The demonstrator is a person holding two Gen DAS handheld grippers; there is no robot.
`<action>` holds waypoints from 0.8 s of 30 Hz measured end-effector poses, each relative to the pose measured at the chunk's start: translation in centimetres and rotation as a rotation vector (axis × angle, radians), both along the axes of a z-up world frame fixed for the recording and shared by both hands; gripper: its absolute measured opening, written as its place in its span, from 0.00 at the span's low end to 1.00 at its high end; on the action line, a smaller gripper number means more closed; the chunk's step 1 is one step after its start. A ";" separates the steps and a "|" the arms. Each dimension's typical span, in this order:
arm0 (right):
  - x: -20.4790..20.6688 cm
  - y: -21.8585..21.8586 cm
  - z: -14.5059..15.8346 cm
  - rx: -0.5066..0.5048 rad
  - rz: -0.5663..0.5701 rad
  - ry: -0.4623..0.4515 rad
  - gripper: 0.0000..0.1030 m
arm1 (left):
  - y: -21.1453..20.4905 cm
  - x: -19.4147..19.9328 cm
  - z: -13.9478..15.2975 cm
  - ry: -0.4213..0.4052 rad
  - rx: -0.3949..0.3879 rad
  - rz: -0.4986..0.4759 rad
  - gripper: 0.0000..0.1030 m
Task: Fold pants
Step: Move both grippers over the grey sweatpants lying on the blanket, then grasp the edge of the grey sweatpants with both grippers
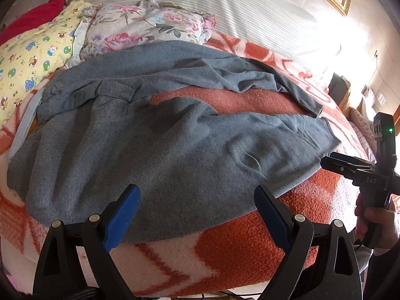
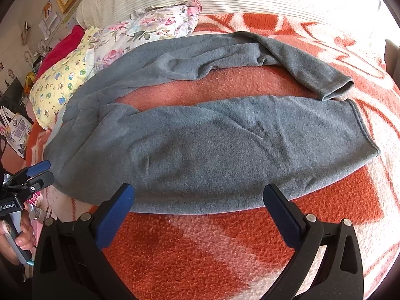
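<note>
**Item: one pair of grey pants, unfolded**

We log one pants (image 1: 155, 135) spread on the blanket (image 1: 250, 250), two legs apart, long axis crosswise to our fingers. Left gripper (image 1: 197, 215) nearer the waist, right gripper (image 2: 200, 215) nearer the cuffs; both gape wide, empty, just short of the near leg's edge. Pillows beyond the pants: two.

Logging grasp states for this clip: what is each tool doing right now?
Left tool: open, empty, hovering at the near edge of the grey pants.
Right tool: open, empty, at the same edge.
</note>
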State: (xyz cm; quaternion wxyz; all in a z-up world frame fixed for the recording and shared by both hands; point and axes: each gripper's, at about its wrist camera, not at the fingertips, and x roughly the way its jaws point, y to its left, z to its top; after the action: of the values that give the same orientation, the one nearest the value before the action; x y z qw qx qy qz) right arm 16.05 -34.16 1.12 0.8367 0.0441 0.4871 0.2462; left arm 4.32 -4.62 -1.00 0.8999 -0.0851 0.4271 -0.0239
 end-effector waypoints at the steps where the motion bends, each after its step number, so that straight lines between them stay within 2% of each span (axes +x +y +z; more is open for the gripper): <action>1: 0.0 0.0 -0.1 -0.002 0.000 0.001 1.00 | -0.1 0.1 -0.1 0.002 -0.003 -0.006 0.90; 8: 0.5 0.0 -0.7 -0.001 -0.001 0.012 1.00 | -0.9 1.8 -0.3 0.016 0.001 -0.050 0.90; 14: 1.9 -0.9 -0.8 -0.008 -0.015 0.004 1.00 | -2.7 5.2 0.2 -0.002 0.038 -0.117 0.90; 24: 7.6 -4.0 0.1 -0.063 -0.063 -0.064 1.00 | -6.2 15.7 1.9 -0.031 0.108 -0.266 0.90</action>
State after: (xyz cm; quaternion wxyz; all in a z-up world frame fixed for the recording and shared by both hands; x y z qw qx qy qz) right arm 23.65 -38.14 1.27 0.8603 0.0249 0.4659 0.2056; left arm 20.02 -10.84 0.89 0.8986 0.0213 0.4212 -0.1211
